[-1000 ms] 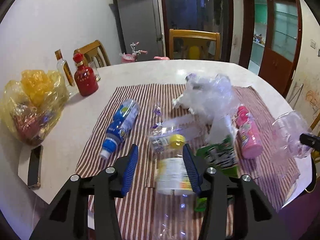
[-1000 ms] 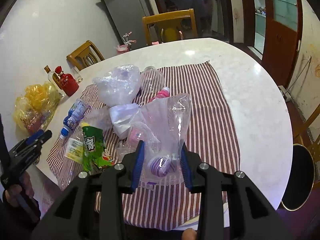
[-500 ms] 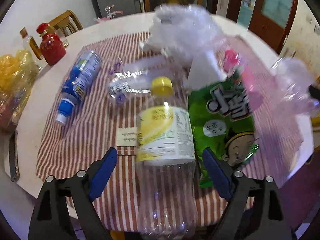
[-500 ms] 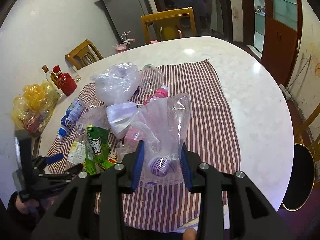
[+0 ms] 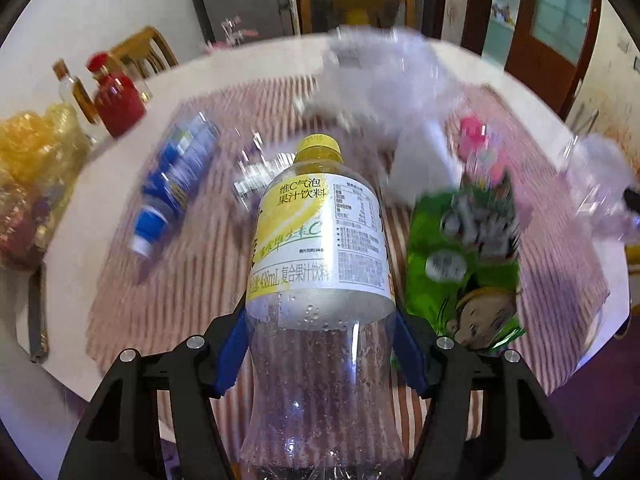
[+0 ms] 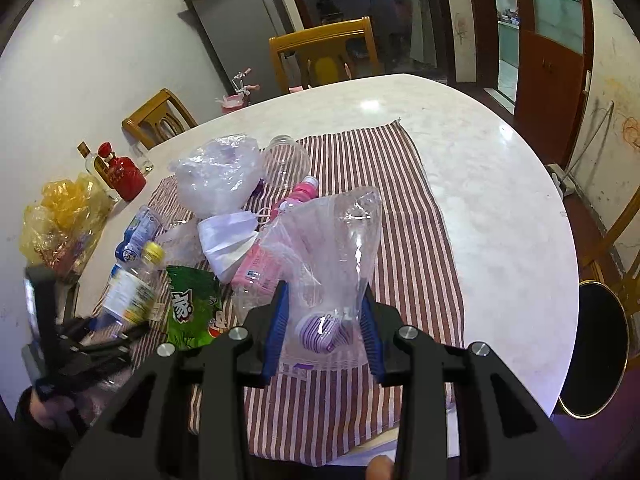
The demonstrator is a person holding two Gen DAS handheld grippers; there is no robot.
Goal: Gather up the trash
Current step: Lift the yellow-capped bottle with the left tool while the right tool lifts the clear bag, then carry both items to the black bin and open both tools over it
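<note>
Since half a second ago, the left gripper (image 5: pixel 320 344) has closed from a wide-open stance onto the clear plastic bottle with a yellow cap and yellow-white label (image 5: pixel 320 248); both blue pads now press its sides just below the label. Background blur in the left wrist view shows movement, and the bottle fills the centre of the frame, cap pointing away.

Right gripper (image 6: pixel 324 320) is unchanged: closed on the clear plastic bag (image 6: pixel 332 252), which stands up between the pads with a purple-striped item inside at the bottom.

Edges and room: the red-and-white striped cloth (image 6: pixel 400 216) covers the near middle of the round white marble table (image 6: pixel 500 200). The table's right half is bare stone out to its rim. Trash is crowded on the cloth's left part.

Left wrist view only: the green snack packet with a cartoon face (image 5: pixel 468 264) lies just right of the held bottle; a blue-labelled bottle (image 5: pixel 172 184) lies well left of it on the cloth, and a dark phone (image 5: pixel 38 316) sits at the table's near-left edge.

Right wrist view only: a white face mask (image 6: pixel 224 236), a pink bottle (image 6: pixel 272 248) and a crumpled clear bag (image 6: pixel 220 176) lie in a touching pile.
</note>
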